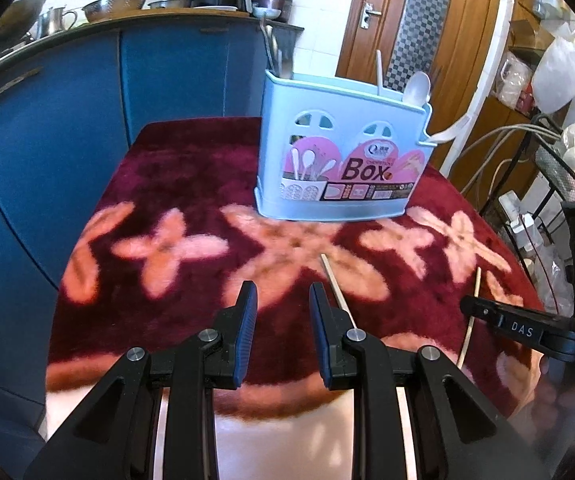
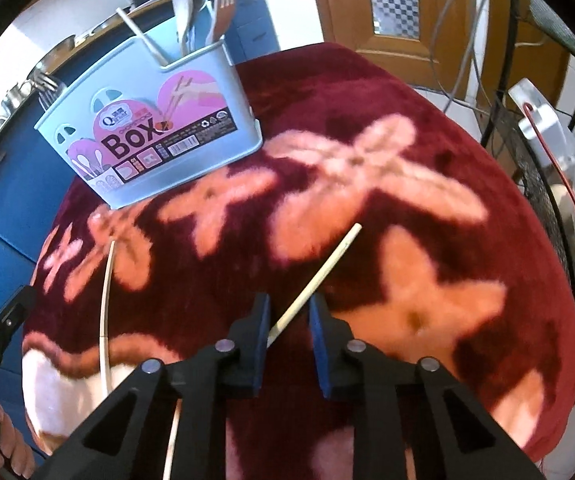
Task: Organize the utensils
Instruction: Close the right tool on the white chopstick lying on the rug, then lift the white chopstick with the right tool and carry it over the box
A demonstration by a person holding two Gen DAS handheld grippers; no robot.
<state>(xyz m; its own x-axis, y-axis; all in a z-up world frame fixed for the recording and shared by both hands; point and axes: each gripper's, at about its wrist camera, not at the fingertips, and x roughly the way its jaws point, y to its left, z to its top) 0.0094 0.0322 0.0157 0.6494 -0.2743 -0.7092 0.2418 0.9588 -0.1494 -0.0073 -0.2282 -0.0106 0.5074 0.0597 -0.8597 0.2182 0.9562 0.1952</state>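
Left wrist view: left hand-held gripper [image 1: 281, 300] open, empty, above the table's [image 1: 159, 168] near edge. Chopstick [image 1: 337, 292] beside its right finger, pointing toward the blue utensil box [image 1: 339, 160] standing mid-table.

Right wrist view: right hand-held gripper [image 2: 289, 312] narrowly parted, straddling second chopstick [image 2: 319, 276], long axis toward far right; not gripped.

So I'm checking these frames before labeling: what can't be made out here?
- Right gripper: right wrist view, chopstick between the open fingers; contact unclear.
- Other chopstick: left wrist view, near end hidden behind the left gripper.
- Utensil box: both views, walls hide the lower parts of its spoons and forks.
- Box label small print: too small and blurred.
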